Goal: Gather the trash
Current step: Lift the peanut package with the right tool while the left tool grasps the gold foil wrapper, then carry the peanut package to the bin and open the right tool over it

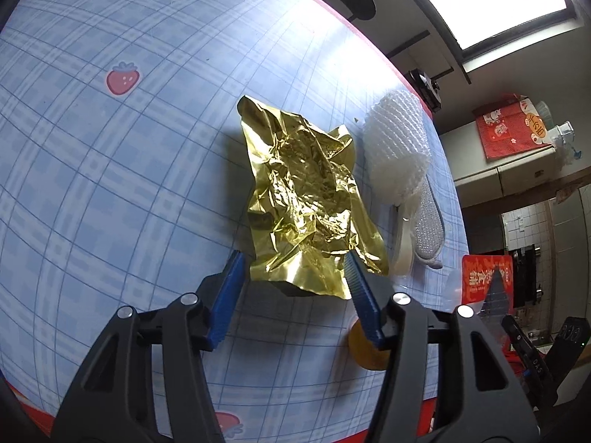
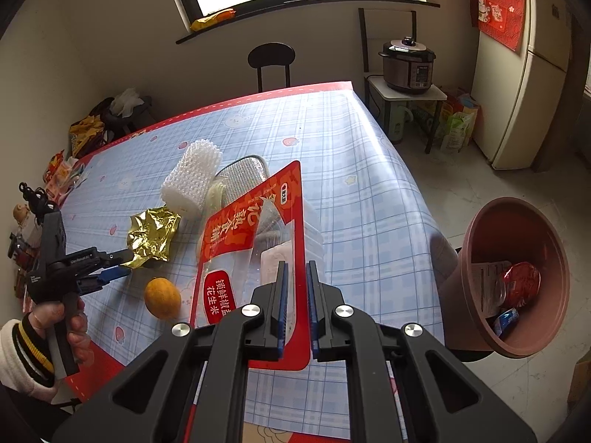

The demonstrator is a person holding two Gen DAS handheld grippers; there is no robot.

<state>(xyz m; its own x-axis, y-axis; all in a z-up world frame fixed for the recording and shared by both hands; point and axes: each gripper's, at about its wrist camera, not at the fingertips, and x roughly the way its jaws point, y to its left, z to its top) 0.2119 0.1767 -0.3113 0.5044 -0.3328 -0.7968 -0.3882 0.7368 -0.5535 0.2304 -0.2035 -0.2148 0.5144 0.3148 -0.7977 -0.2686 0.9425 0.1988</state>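
Observation:
A crumpled gold foil wrapper (image 1: 303, 199) lies on the blue checked tablecloth (image 1: 110, 170). My left gripper (image 1: 293, 262) is open, its blue fingers on either side of the wrapper's near edge; it also shows in the right wrist view (image 2: 120, 264) by the wrapper (image 2: 153, 234). My right gripper (image 2: 295, 269) is shut on a red and clear snack bag (image 2: 255, 236) and holds it above the table. A brown bin (image 2: 517, 277) with trash in it stands off the table's right edge.
A white foam net sleeve (image 2: 192, 181), a silver pouch (image 2: 245, 177) and an orange (image 2: 162, 297) lie on the table. A chair (image 2: 271, 61), a cooker (image 2: 408, 64) on a stool and a fridge (image 2: 524, 74) stand beyond.

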